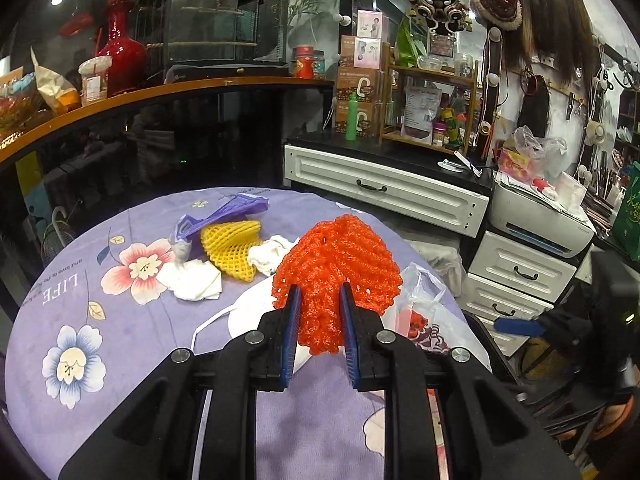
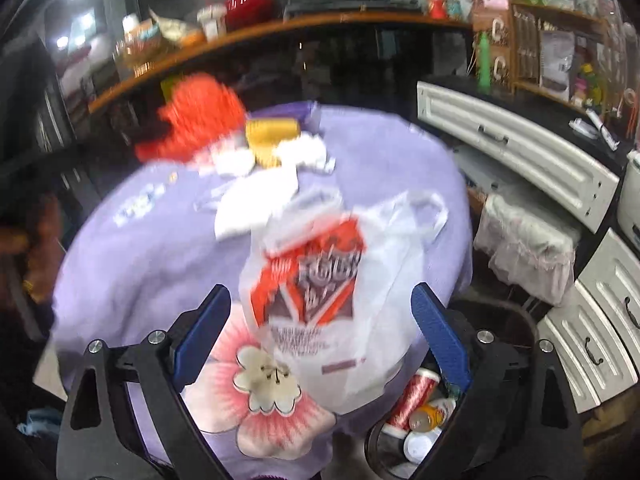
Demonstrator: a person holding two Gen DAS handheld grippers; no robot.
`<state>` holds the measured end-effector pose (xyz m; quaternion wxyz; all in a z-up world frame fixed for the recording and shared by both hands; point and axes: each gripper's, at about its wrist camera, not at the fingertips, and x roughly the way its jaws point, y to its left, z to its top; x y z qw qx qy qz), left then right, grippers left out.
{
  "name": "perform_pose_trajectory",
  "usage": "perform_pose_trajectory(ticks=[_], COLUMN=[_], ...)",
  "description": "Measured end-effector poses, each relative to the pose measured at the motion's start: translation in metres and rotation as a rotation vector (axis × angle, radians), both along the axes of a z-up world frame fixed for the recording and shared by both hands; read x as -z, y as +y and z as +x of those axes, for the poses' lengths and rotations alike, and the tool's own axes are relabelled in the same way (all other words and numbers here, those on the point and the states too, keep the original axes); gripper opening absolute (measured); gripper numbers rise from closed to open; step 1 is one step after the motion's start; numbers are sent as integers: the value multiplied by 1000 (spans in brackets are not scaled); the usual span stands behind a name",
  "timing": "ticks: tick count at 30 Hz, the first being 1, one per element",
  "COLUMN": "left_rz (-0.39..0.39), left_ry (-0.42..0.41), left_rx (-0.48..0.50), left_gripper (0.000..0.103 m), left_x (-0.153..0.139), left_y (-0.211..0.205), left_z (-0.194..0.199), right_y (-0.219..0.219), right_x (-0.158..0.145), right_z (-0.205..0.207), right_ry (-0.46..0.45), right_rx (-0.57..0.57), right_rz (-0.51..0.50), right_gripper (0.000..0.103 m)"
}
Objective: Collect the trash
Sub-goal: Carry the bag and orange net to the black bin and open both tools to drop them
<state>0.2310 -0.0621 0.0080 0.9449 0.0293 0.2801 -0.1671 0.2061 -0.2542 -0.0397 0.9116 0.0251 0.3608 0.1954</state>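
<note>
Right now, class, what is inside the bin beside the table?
Inside the bin, at the table's edge: a red shiny can, an orange-capped bottle and a white lid. The right gripper hides the rest.

The counter cloth (image 1: 132, 344) is coloured purple with pink and blue flowers. Orange (image 1: 340, 264) and yellow (image 1: 234, 246) nets are seen, and a white bag (image 2: 328, 296) printed red.

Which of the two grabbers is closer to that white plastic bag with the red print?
Right. The right gripper is open with its fingers on either side of the plastic bag, just short of it. The left gripper, shut on the orange foam net, sits beside the bag.
</note>
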Motion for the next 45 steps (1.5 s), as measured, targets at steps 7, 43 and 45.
perform_pose_trajectory(ticks=[7, 43, 45], left_rz=[-29, 24, 40], left_ry=[32, 155, 172], left_rx=[-14, 382, 389], left_gripper=[20, 20, 20], left_x=[8, 69, 76], left_y=[4, -187, -194], left_z=[-15, -56, -55], right_y=[4, -160, -165], right_x=[35, 124, 128], right_z=[11, -57, -62], right_ry=[109, 267, 254], right_rx=[32, 422, 454], right_rz=[-18, 142, 157], right_gripper=[29, 58, 60])
